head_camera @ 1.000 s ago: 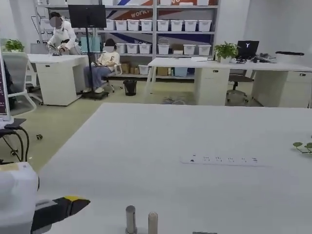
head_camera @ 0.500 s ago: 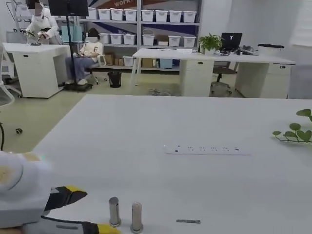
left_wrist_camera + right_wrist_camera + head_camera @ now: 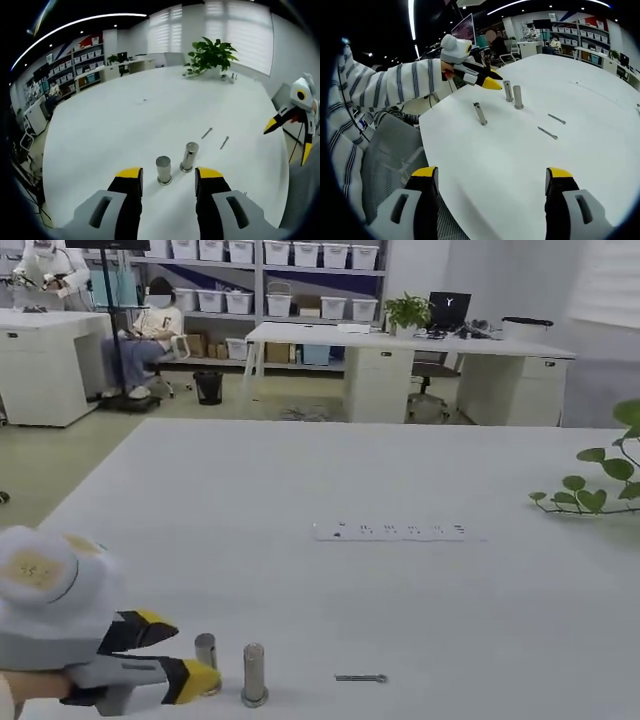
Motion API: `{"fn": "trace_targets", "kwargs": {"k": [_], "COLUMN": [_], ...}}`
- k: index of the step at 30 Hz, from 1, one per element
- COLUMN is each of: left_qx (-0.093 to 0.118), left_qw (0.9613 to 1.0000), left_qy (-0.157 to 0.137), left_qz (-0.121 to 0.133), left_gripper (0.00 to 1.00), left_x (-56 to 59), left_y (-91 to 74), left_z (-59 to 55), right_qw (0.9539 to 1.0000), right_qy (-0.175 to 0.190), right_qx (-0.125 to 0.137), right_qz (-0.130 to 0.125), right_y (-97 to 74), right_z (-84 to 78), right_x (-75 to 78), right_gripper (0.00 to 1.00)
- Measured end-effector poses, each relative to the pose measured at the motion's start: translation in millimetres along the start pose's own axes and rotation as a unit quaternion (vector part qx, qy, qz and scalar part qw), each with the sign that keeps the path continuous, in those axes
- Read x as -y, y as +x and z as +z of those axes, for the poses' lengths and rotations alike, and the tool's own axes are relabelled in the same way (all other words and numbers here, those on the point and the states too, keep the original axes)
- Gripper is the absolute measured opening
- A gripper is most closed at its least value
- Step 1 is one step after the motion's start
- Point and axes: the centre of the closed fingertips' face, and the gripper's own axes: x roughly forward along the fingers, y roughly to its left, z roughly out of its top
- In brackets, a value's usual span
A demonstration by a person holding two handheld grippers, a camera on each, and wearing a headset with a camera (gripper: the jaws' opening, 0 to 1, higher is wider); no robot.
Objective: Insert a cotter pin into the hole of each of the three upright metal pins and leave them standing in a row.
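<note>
Pin (image 3: 163,170) stands upright just ahead of left gripper (image 3: 168,174), between its spread jaws; right gripper (image 3: 491,173) gapes too, well back

**An open-plan office workroom**

A wide white worktable (image 3: 300,470) in the near ground carries a power strip (image 3: 390,531). Across a pale green floor stand white desks (image 3: 400,340) with a monitor (image 3: 450,306) and a potted plant (image 3: 408,310). Shelving (image 3: 270,252) with white storage bins lines the far wall. A seated person (image 3: 150,335) is at the far left. Slatted blinds (image 3: 240,35) cover the windows.
</note>
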Motion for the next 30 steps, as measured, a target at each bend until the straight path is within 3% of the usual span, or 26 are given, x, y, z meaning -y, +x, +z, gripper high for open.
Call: {"fn": "trace_targets", "kwargs": {"k": [5,7,12,16,24,27,30], "left_qx": [-0.012,-0.016,-0.013,-0.016,-0.02,-0.022,-0.016], "left_qw": [0.9999,0.9998,0.9998,0.9997,0.9997,0.9989,0.9985], "left_qy": [0.001,-0.009,-0.015,-0.017,-0.016,-0.035,-0.049], "left_qz": [0.002,0.0,-0.009,-0.004,-0.007,-0.022,-0.015], "left_gripper": [0.34,0.34,0.27,0.28,0.15,0.11,0.11], "left_x": [-5.7,-6.3,-4.1,-6.4,-9.3,-4.8,-5.5], "left_y": [9.6,13.8,23.6,30.2,36.7,38.1,38.4], "left_z": [-7.4,-9.0,-9.4,-10.9,-13.7,-13.8,-12.8], "right_qw": [0.9998,0.9998,0.9997,0.9996,0.9997,0.9998,1.0], "right_qy": [-0.011,-0.003,-0.006,-0.003,-0.004,0.0,-0.005], "right_qx": [-0.013,-0.004,-0.015,-0.022,-0.023,-0.015,-0.005], "right_qz": [0.008,0.017,0.018,0.018,0.012,0.009,0.004], "right_y": [4.1,5.3,9.4,10.4,9.7,9.0,6.4], "right_z": [-0.8,2.8,-0.4,-4.5,-4.2,-0.9,5.1], "right_x": [-1.8,-3.8,-0.2,3.8,13.6,17.2,19.5], "right_gripper": [0.86,0.86,0.85,0.85,0.85,0.85,0.82]}}
